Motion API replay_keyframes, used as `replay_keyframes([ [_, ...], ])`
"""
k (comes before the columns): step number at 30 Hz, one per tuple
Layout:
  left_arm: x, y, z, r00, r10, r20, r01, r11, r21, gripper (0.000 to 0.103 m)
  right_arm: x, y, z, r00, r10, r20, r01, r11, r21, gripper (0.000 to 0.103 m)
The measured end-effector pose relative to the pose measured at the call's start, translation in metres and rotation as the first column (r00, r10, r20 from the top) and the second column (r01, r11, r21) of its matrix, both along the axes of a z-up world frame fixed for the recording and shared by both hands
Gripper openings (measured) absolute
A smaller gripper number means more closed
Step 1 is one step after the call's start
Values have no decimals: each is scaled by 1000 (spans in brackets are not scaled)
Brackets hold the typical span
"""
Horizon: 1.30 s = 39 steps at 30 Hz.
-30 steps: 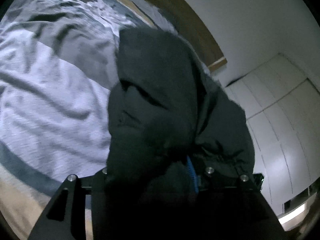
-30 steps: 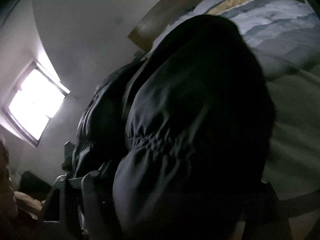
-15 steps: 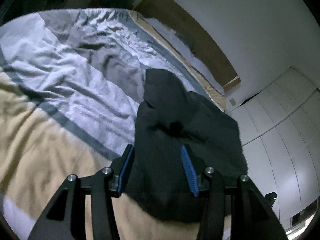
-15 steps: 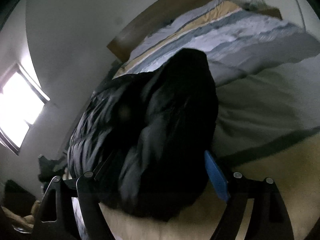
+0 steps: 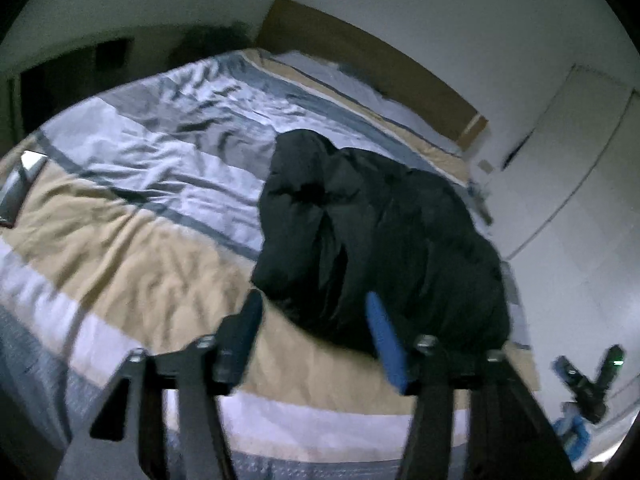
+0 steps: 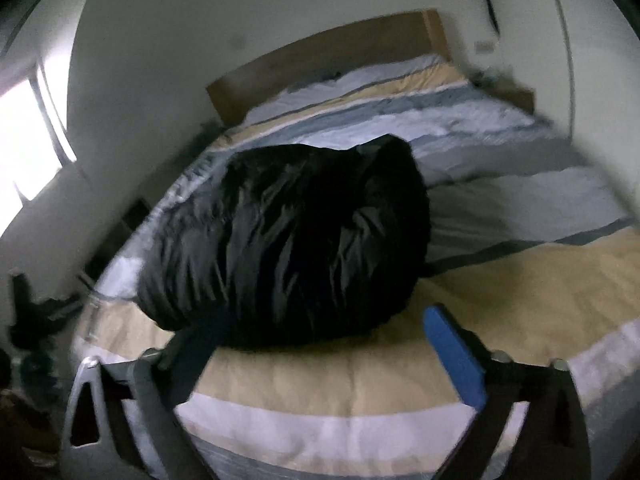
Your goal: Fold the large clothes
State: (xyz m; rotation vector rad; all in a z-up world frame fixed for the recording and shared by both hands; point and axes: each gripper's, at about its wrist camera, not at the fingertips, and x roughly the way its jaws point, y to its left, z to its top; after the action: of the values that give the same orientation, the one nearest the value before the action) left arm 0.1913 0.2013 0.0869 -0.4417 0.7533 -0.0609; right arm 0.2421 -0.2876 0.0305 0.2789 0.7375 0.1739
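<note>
The bulky black puffy jacket (image 5: 376,236) lies in a rounded heap on the bed, at centre-right of the left wrist frame and at centre of the right wrist frame (image 6: 288,248). It rests on the striped beige, white and grey duvet (image 5: 132,248), close to the bed's edge.

Risk: the padded, slippery-looking fabric is likely to spring open or slide toward that edge; a pinch on one outer layer would lift only that layer.

The left gripper (image 5: 316,320) is spread and holds nothing. The right gripper (image 6: 312,332) is spread likewise, with the jacket's lower edge just ahead.

Only the left view shows separate folds and a flat grey item (image 5: 20,184) at left. Only the right view shows the bright window (image 6: 28,136).
</note>
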Motion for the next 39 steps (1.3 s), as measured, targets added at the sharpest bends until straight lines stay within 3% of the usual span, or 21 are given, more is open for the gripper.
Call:
replay_keyframes([
  [1,-8,-7,-1,1000,16,9,-16,1000,25,70,-5,6,0,1000,-9,13,10,1000,-30,103],
  [8,-48,-59,-6,998,60,23,-64,979,194,71,-44,49,-9,996,-56,74,66,987,-147,103],
  [13,-71,-93,1,997,61,44,-71,955,288,71,-70,59,-6,989,-89,117,107,981,-163,103],
  [21,-105,-131,3,997,38,69,-61,927,371,71,-97,61,-2,980,-118,160,145,974,-172,103],
  [28,-121,-140,0,997,17,72,-42,933,356,71,-116,77,3,978,-69,199,115,966,-230,103],
  [39,-136,-160,-11,998,5,64,-29,925,380,71,-128,82,4,975,-50,217,101,967,-233,103],
])
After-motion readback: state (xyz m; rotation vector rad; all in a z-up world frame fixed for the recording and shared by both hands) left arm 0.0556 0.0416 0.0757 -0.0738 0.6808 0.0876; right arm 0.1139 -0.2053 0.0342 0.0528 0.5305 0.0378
